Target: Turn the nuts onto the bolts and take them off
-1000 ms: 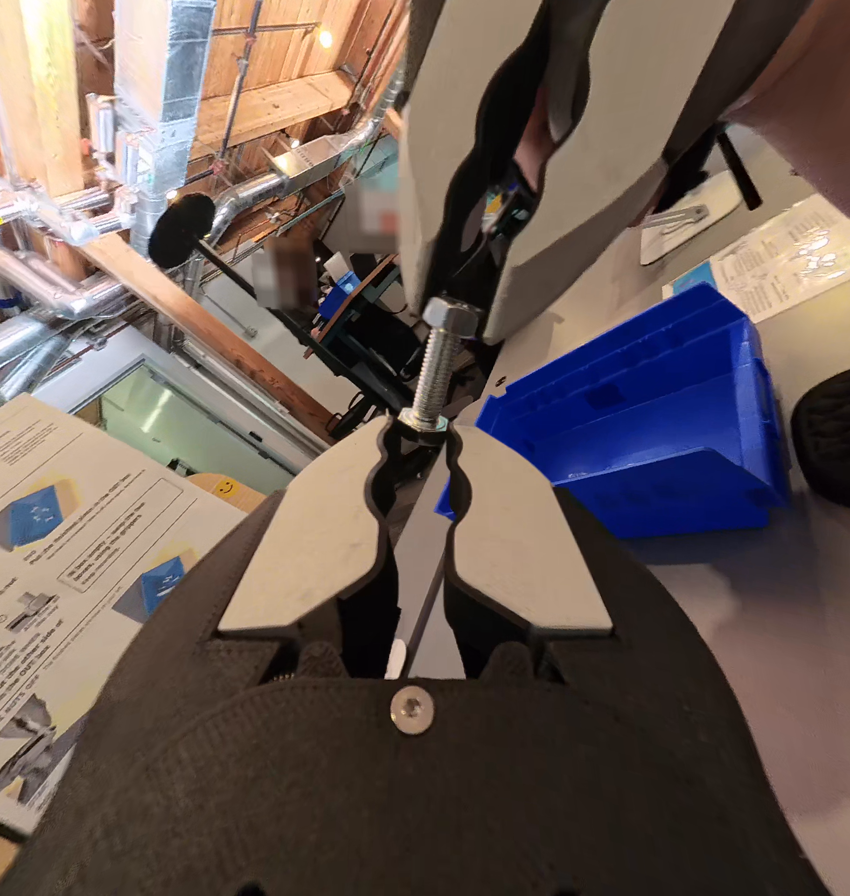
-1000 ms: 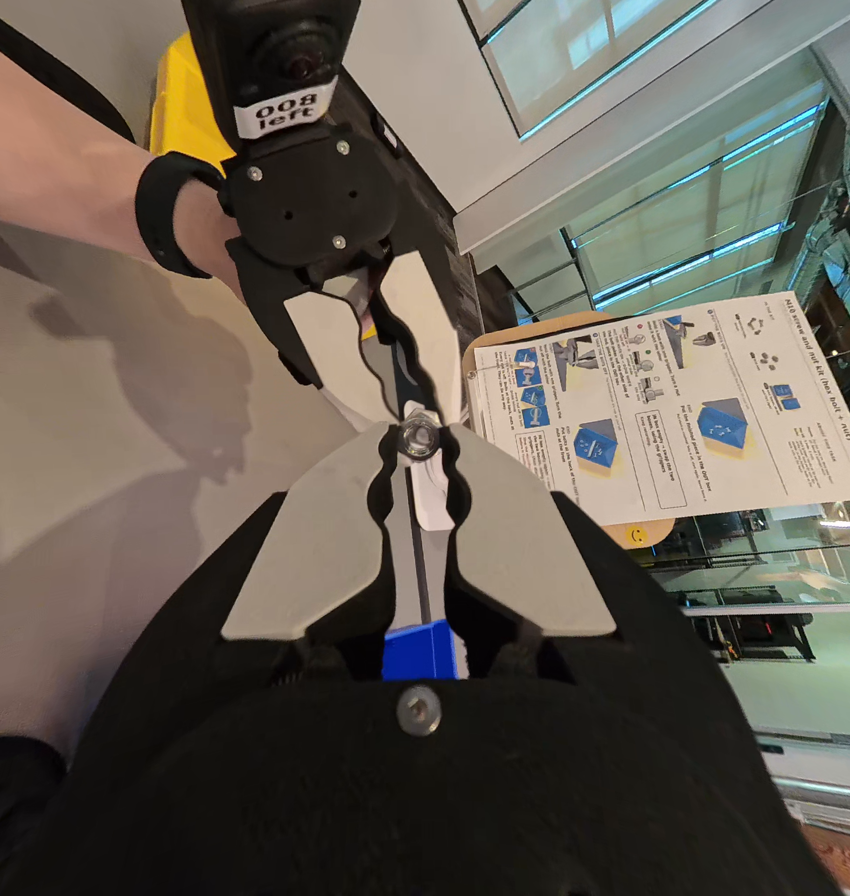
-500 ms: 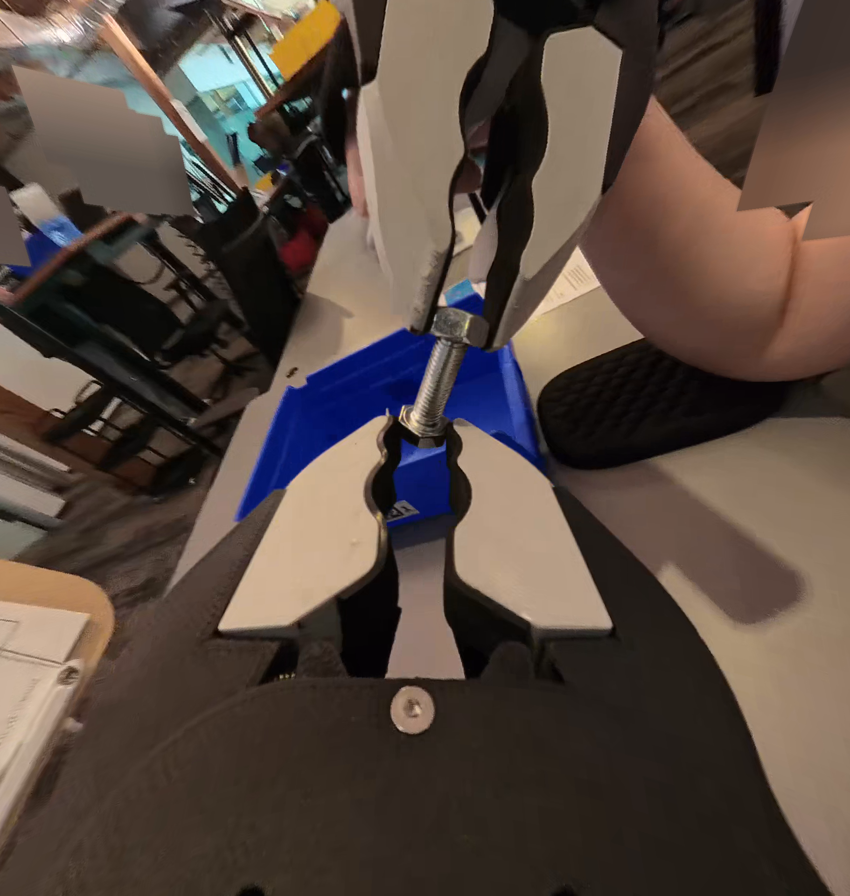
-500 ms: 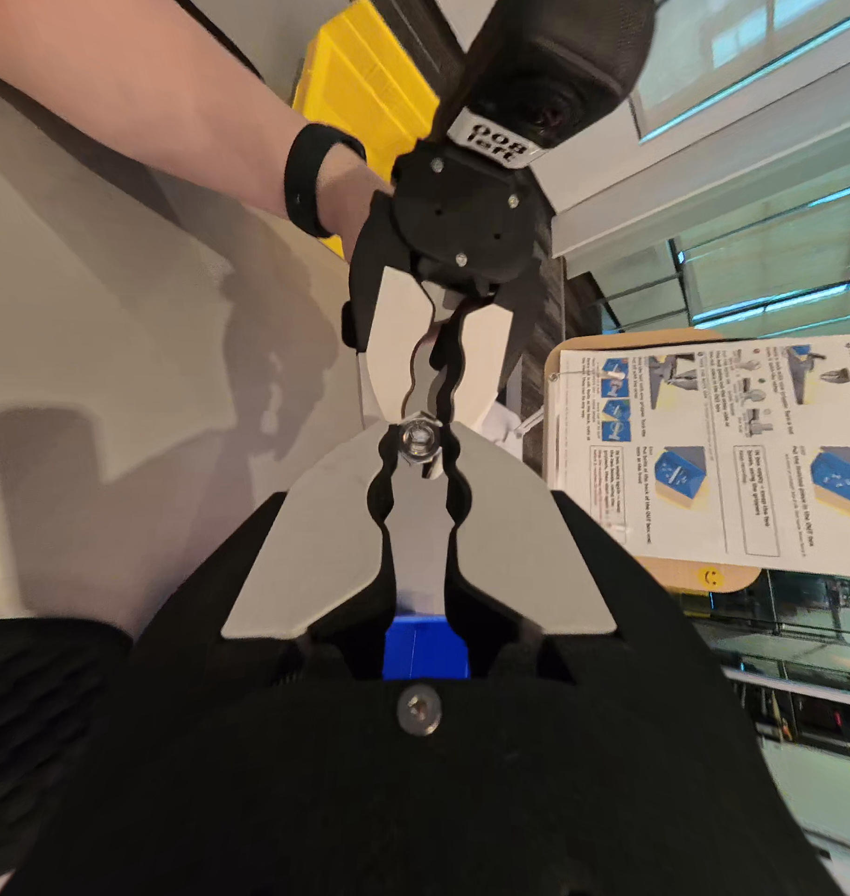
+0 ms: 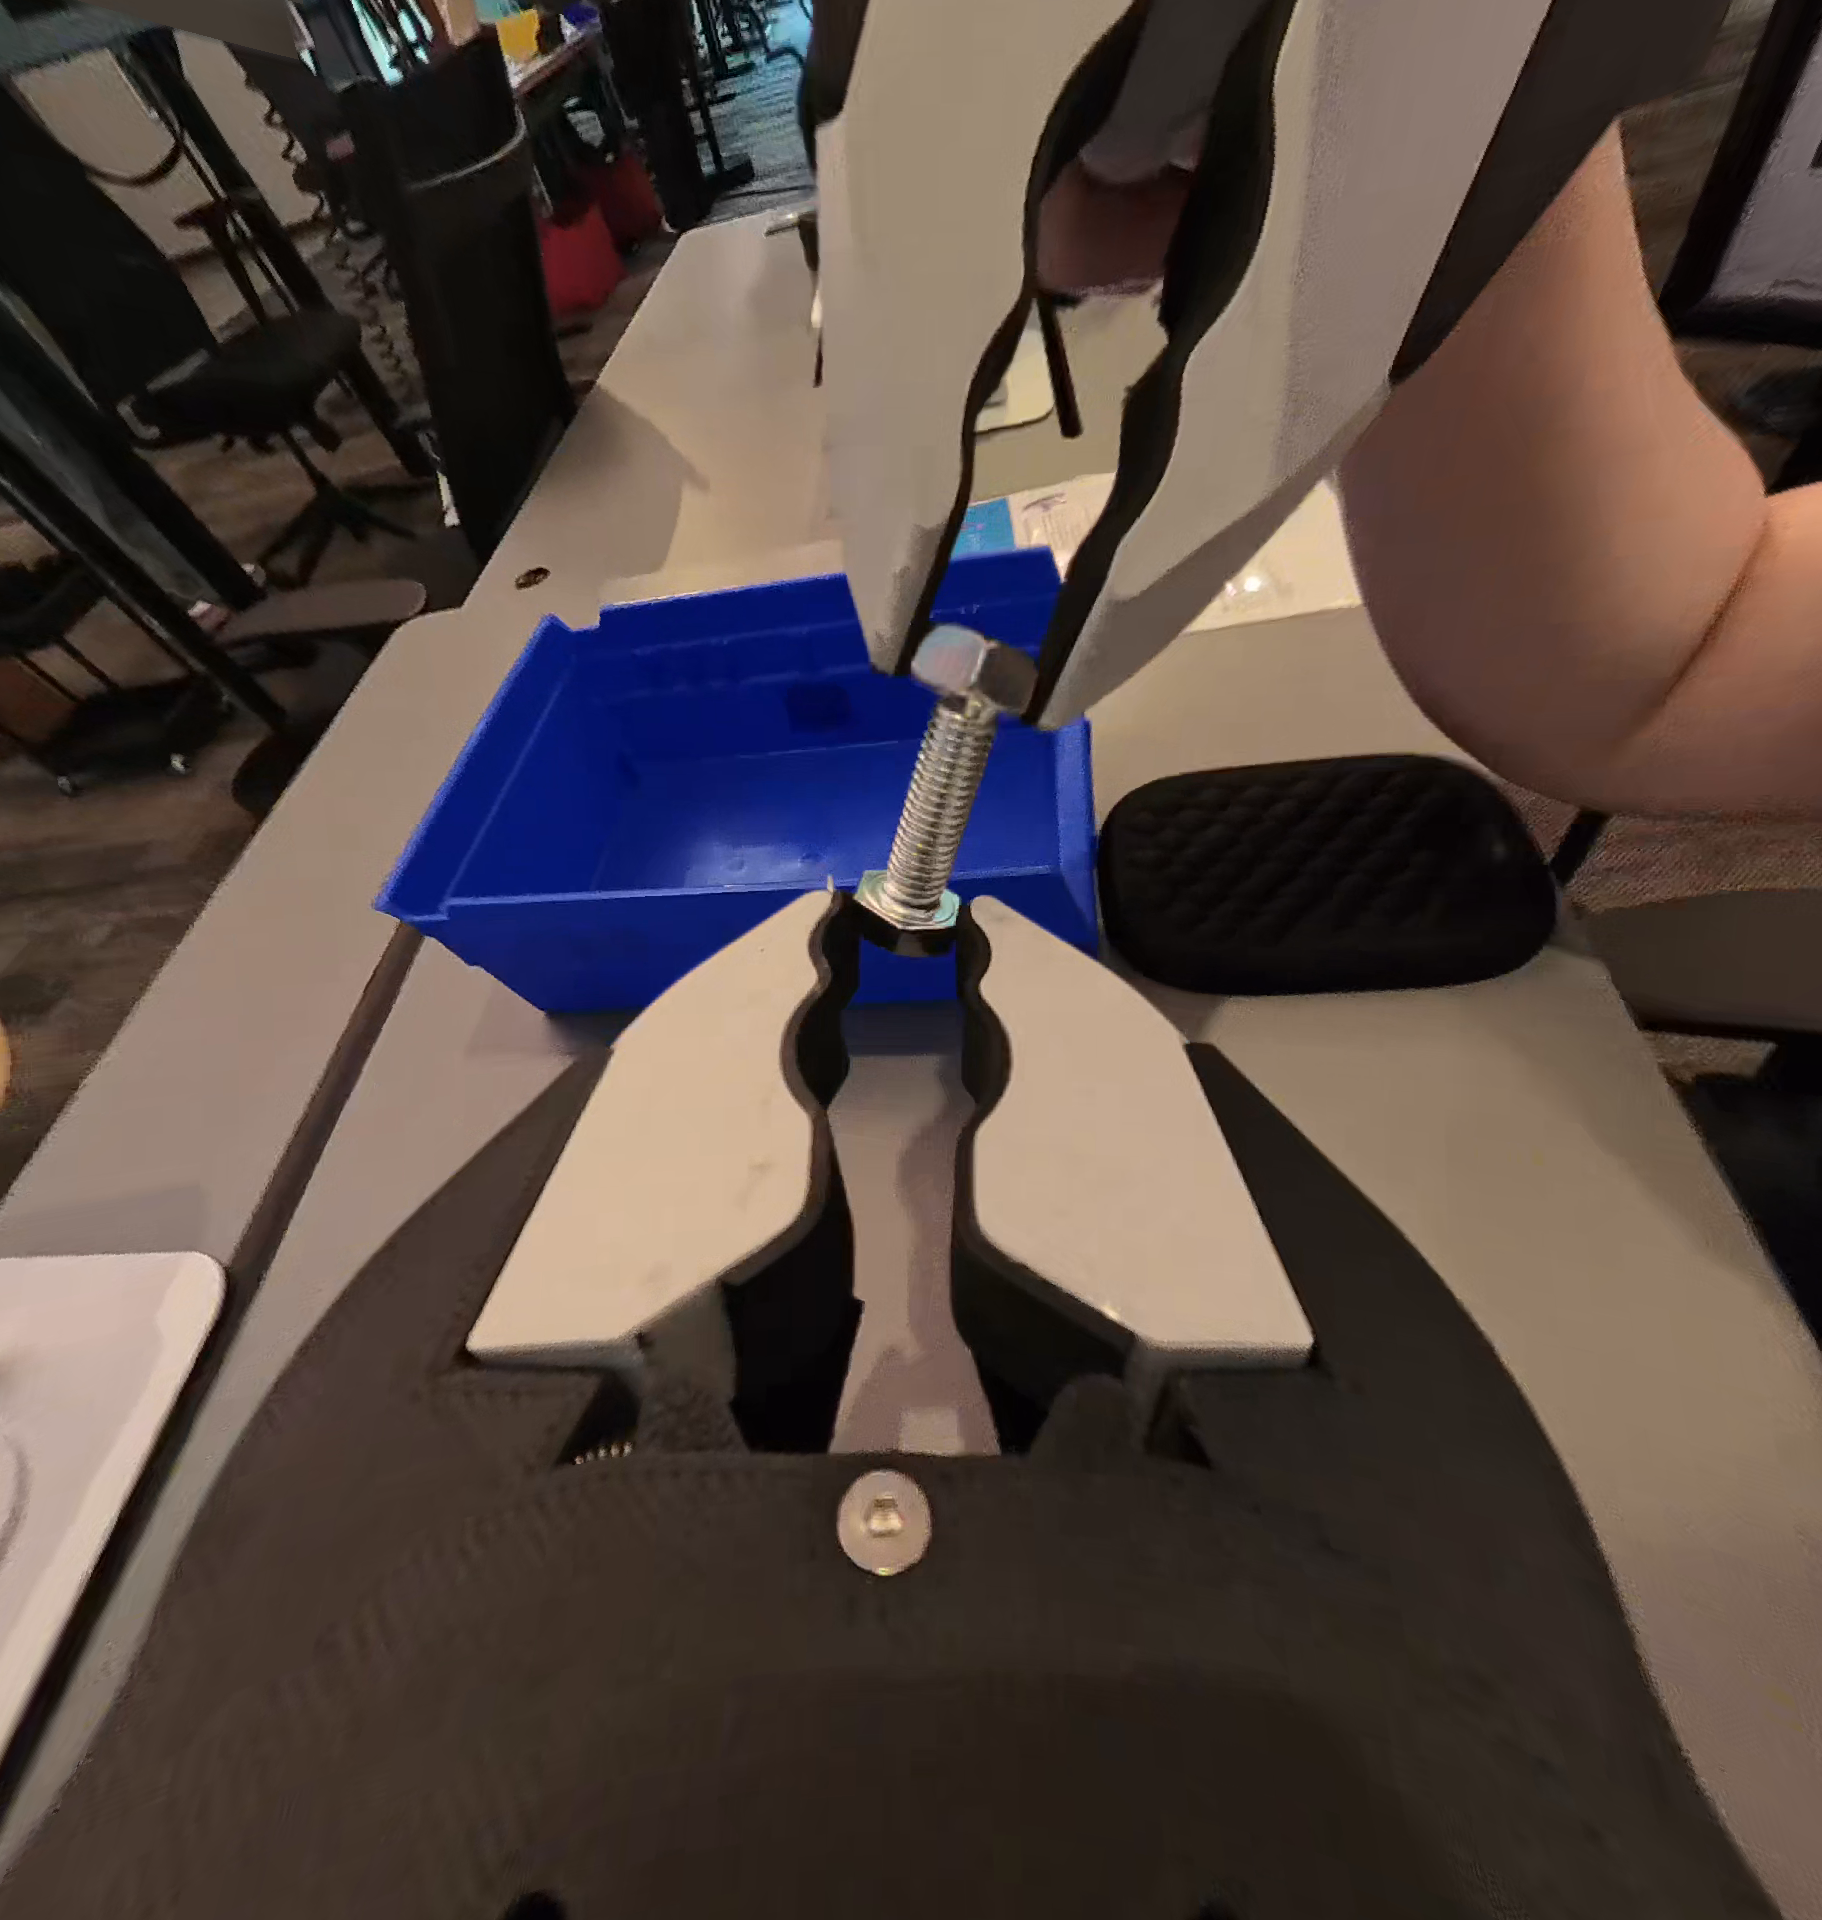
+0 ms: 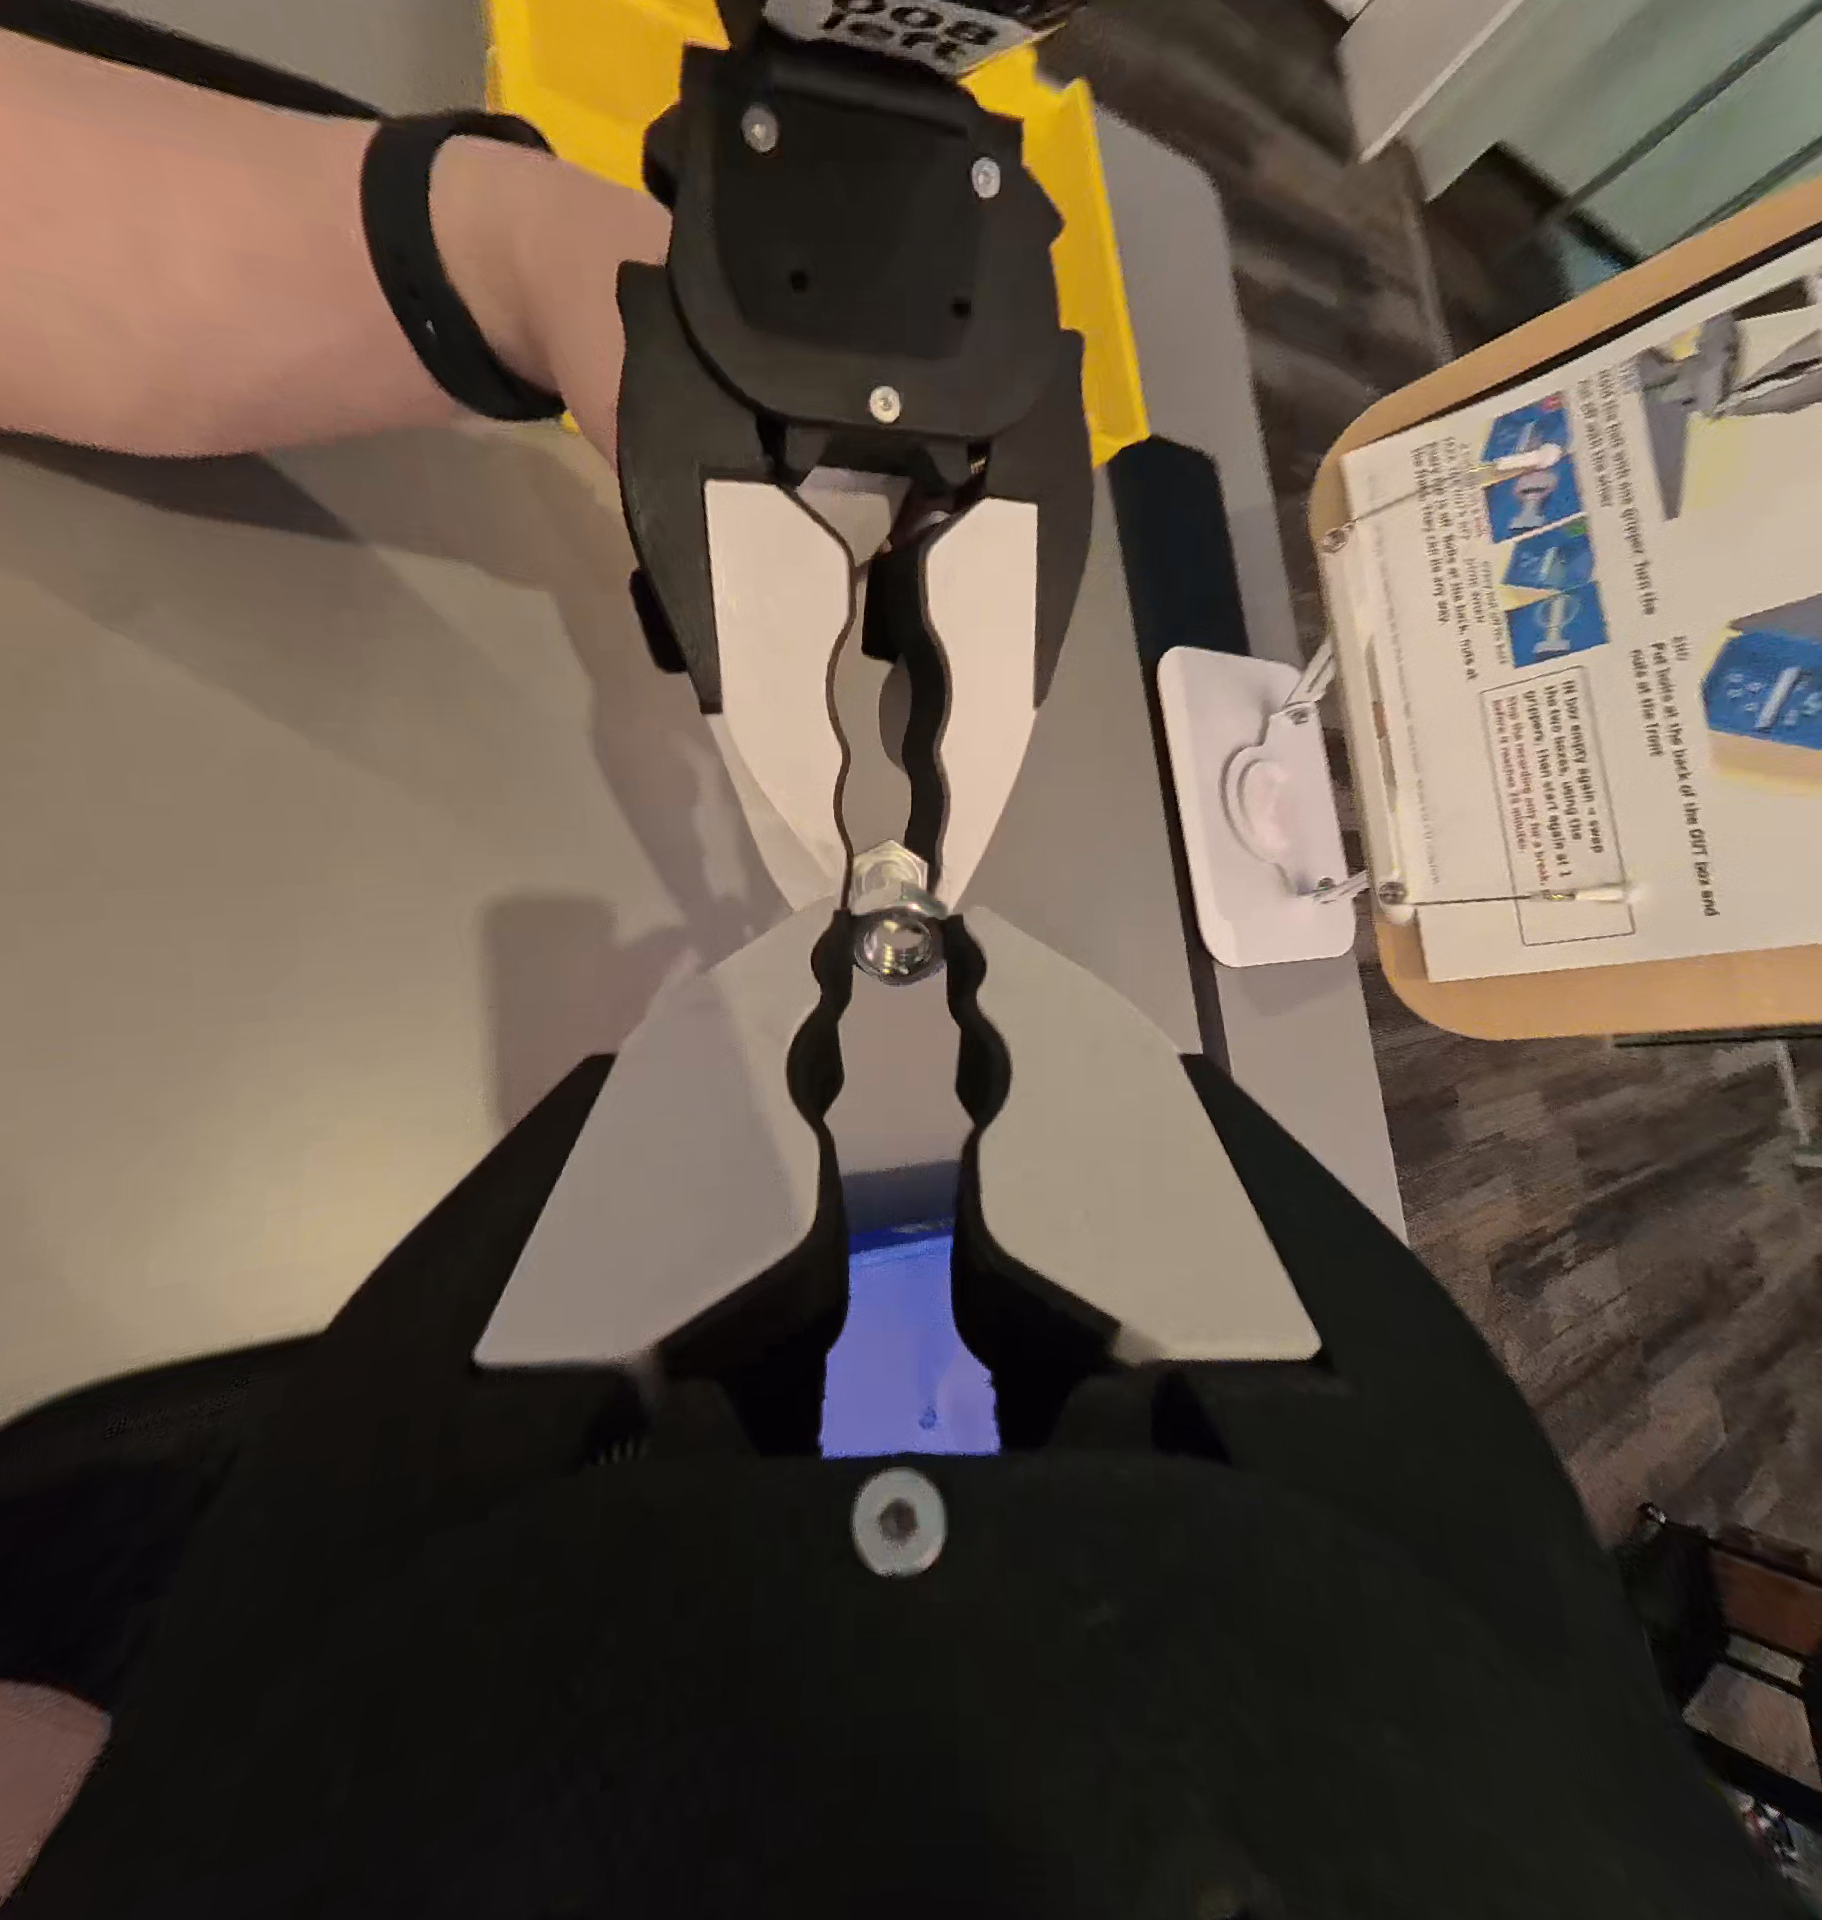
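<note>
Your left gripper (image 5: 902, 920) pinches the nut (image 5: 905, 914), your right (image 6: 891, 951) clamps the bolt (image 5: 943, 790) head; twist off-axis and the nut could slip into the bin (image 5: 616, 831).

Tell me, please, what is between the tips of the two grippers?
The bolt's threaded shank spans it: the left gripper clamps the nut at its end, the right gripper the hex head. Left wrist view shows this.

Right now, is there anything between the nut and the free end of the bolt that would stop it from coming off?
Nothing visible. The left tool grips the nut at the bolt's threaded end; the right tool holds only the head. The blue bin lies behind them.
</note>
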Demonstrator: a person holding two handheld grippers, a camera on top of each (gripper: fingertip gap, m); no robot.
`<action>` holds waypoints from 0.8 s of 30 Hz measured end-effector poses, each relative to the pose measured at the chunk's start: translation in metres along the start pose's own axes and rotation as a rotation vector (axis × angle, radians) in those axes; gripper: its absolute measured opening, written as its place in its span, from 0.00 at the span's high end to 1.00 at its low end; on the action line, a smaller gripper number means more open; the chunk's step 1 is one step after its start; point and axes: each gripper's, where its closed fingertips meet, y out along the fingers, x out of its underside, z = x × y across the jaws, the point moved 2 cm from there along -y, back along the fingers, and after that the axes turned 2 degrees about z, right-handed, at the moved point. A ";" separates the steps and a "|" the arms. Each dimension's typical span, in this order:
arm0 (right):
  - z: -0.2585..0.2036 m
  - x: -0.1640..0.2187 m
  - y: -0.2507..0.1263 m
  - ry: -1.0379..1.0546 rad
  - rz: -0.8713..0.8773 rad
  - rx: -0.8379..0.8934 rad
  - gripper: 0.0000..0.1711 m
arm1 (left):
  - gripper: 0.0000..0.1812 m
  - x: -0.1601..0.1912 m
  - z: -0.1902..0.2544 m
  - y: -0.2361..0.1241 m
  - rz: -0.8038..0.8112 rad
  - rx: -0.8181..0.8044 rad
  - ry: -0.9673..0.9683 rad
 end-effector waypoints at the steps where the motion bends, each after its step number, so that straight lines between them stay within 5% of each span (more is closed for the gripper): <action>1: 0.004 -0.005 -0.004 -0.015 -0.019 -0.040 0.89 | 0.90 -0.003 0.000 -0.002 0.012 0.012 -0.041; 11: 0.014 -0.078 -0.035 -0.148 -0.210 -0.483 0.89 | 0.90 -0.035 0.009 -0.047 0.222 0.286 -0.412; 24: 0.006 -0.103 -0.019 -0.222 -0.439 -0.510 0.89 | 0.90 -0.052 0.036 -0.069 0.210 0.416 -0.478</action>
